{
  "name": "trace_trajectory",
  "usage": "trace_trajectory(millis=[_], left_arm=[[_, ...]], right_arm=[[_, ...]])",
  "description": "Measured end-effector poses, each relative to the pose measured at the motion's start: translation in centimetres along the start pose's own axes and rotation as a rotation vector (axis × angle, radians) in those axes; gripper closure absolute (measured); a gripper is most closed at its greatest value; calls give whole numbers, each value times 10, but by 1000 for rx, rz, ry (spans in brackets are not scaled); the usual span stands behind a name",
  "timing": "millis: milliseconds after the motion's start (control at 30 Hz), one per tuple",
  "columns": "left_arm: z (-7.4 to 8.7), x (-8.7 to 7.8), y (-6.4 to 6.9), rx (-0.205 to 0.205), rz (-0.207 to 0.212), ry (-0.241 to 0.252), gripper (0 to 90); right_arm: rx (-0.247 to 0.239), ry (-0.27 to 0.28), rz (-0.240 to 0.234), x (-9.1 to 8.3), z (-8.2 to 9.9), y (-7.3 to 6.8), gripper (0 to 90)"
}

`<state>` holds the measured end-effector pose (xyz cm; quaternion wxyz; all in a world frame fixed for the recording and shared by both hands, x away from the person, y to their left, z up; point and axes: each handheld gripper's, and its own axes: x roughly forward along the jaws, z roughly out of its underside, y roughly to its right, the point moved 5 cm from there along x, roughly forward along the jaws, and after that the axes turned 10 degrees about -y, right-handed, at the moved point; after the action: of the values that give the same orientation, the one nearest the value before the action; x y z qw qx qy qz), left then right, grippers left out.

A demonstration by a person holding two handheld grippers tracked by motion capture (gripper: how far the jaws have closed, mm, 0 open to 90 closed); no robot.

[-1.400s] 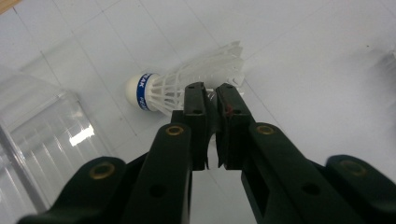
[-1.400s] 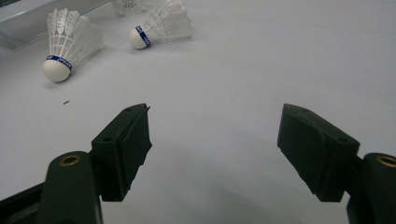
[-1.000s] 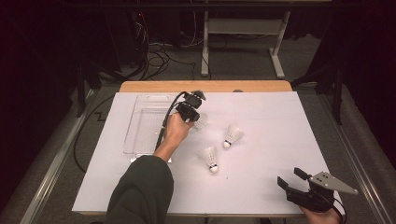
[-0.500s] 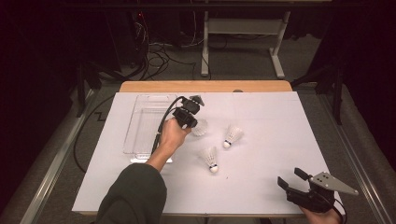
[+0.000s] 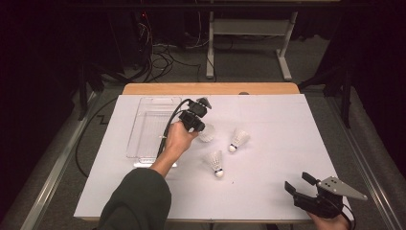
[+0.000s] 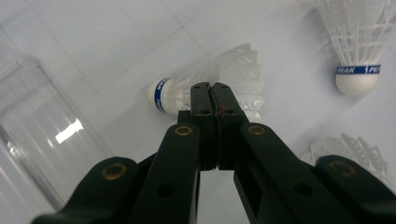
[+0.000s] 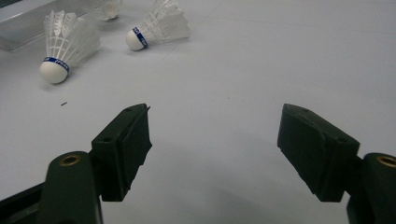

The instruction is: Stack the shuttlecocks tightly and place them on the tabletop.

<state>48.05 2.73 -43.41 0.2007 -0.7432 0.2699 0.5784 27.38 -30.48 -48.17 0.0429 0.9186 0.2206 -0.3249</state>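
Three white shuttlecocks with blue bands lie mid-table. My left gripper (image 5: 198, 127) hangs over the one nearest the tray, shuttlecock (image 5: 208, 134). In the left gripper view its jaws (image 6: 212, 88) are shut pad to pad with nothing seen between them, and that shuttlecock (image 6: 233, 70) lies just beyond the tips. The second shuttlecock (image 5: 238, 140) (image 6: 357, 46) and the third shuttlecock (image 5: 216, 163) (image 6: 359, 149) rest nearby. My right gripper (image 5: 298, 181) (image 7: 215, 140) stands open and empty at the near right corner, far from the shuttlecocks (image 7: 65, 46) (image 7: 156, 28).
A clear plastic tray (image 5: 148, 127) (image 6: 28, 116) (image 7: 28, 18) sits left of the shuttlecocks on the white sheet (image 5: 277, 120). The wooden table edge (image 5: 210, 88) runs along the back. Cables and a stand's legs lie on the floor beyond.
The left hand and its shut gripper have drawn slightly toward the near side, over the shuttlecock by the tray. The right gripper has kept still.
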Motion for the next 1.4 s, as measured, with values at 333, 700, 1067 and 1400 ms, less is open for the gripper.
trace_trajectory(millis=[333, 700, 1067, 1400], left_arm=[[-24, 12, 3, -19, 10, 41, 878], [-37, 27, 7, -21, 5, 60, 880], [-44, 28, 4, -45, -8, 104, 888], [-46, 29, 1, -68, -8, 123, 889]], right_arm=[[3, 1, -6, 0, 0, 0, 263], [4, 1, -9, 0, 1, 0, 263], [6, 0, -11, -1, 1, 0, 263], [5, -2, -11, 0, 1, 0, 263]])
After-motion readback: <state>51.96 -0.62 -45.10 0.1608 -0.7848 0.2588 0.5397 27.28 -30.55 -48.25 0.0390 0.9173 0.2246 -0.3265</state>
